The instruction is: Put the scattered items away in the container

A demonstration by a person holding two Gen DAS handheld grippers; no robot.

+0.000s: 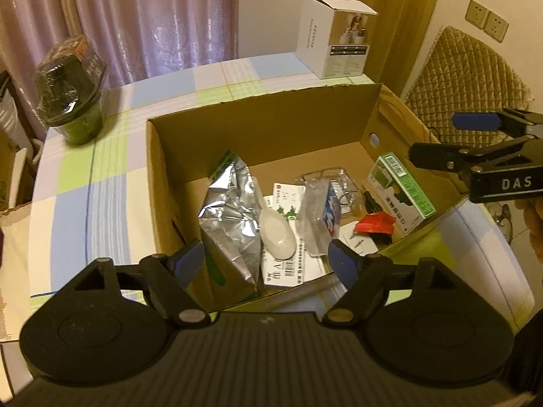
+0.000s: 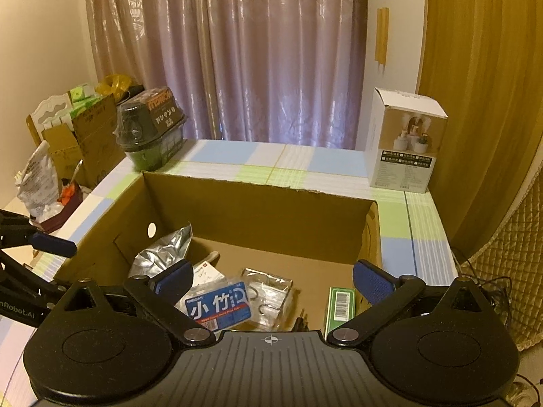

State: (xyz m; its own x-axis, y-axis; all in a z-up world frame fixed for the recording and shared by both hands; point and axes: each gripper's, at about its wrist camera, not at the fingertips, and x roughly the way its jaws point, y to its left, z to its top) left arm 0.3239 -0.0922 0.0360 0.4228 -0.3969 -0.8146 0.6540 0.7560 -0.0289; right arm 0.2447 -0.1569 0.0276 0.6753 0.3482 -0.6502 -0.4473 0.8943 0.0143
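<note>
Both tools hang over the open cardboard box (image 1: 258,129), each with its jaws apart and nothing between them. The left tool (image 1: 268,257) sits above the box's near wall, looking down on a foil bag (image 1: 230,217), a white spoon (image 1: 276,237) and a clear packet (image 1: 319,217) lying on the box floor. The right tool (image 2: 271,279) hovers over the other side, above a blue-labelled packet (image 2: 219,307) and a green carton (image 2: 339,305) that leans against the side wall.

What seems left outside stands on the checked table (image 1: 101,176) beyond the box: a dark wrapped tub (image 1: 71,98) past the far left corner and a white carton (image 1: 334,37), upright, past the far right corner. By my reading the tub lies nearer the left tool and the carton nearer the right. Either reach must clear the box's far wall, though the table there is open.
</note>
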